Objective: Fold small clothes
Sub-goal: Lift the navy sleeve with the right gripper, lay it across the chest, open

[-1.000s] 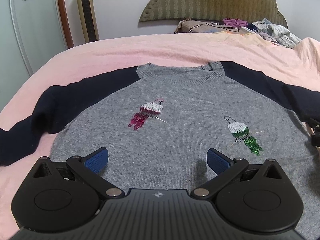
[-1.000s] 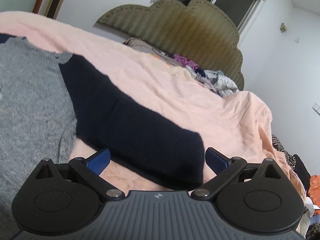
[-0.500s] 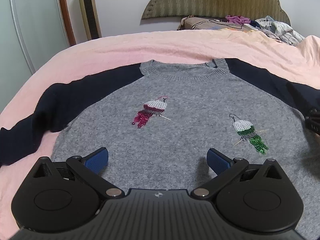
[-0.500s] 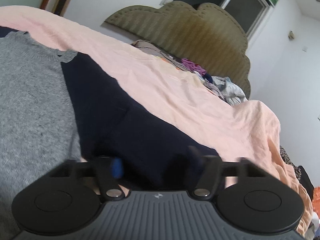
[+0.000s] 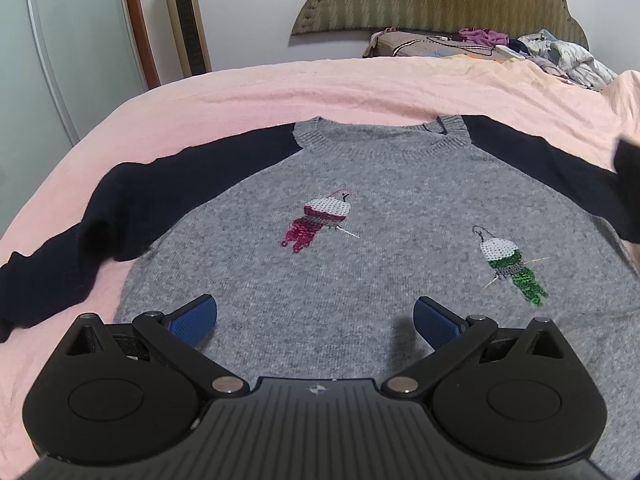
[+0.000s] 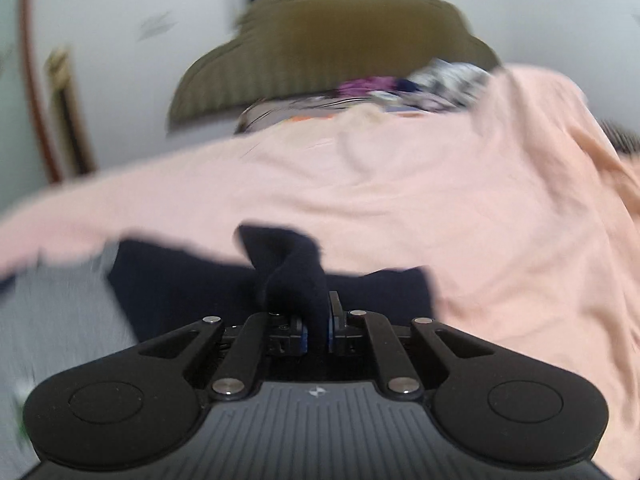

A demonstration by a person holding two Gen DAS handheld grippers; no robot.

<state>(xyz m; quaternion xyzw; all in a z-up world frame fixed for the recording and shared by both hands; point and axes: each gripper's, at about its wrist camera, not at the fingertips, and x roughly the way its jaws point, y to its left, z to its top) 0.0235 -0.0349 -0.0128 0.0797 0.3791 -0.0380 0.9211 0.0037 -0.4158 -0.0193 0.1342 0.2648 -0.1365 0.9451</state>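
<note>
Right sleeve pinched, ready to fold inward

The grey sweater (image 5: pixel 360 248) lies flat, front up, on the pink bed (image 5: pixel 280 88). My left tool (image 5: pixel 316 320) hovers spread over its hem; my right tool (image 6: pixel 318 330) has just closed, pinching the navy right sleeve (image 6: pixel 296 276). I'd carry it across the chest, low and smooth.
</note>
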